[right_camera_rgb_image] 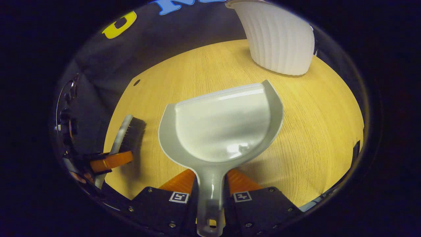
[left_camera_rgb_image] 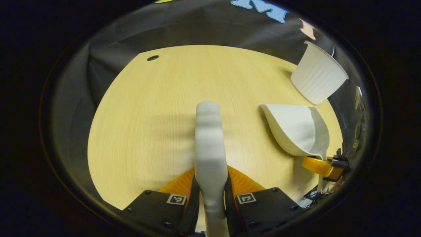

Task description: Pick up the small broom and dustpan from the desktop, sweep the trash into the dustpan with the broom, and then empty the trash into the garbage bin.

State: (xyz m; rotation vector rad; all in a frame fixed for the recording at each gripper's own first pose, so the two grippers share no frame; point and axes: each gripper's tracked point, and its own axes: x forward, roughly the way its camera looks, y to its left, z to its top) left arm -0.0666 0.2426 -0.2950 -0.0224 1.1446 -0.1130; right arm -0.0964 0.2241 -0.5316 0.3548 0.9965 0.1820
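While both tools are already gripped, the work of sweeping or tipping is what remains. Closed tight on the broom [left_camera_rgb_image: 209, 141] handle, the left gripper [left_camera_rgb_image: 210, 194] holds the brush pointing forward over the desktop [left_camera_rgb_image: 144, 125], just left of the dustpan. The right gripper [right_camera_rgb_image: 210, 194] is likewise clamped on the dustpan [right_camera_rgb_image: 223, 128] handle, with the scoop held out ahead; its pan looks empty and I cannot see any trash on the wood. From the right gripper view the broom's dark bristles sit just left of the dustpan, close but apart. The ribbed white garbage bin [right_camera_rgb_image: 279, 39] stands beyond the dustpan, near the desk's far edge. To do this step well, I would keep the dustpan's front lip flat against the wood and draw the bristles toward it in short strokes, keeping the pan level so nothing slides out. The surface is pale wood grain with a small dark hole [left_camera_rgb_image: 152, 58] far left of the dustpan; black cloth hangs behind.
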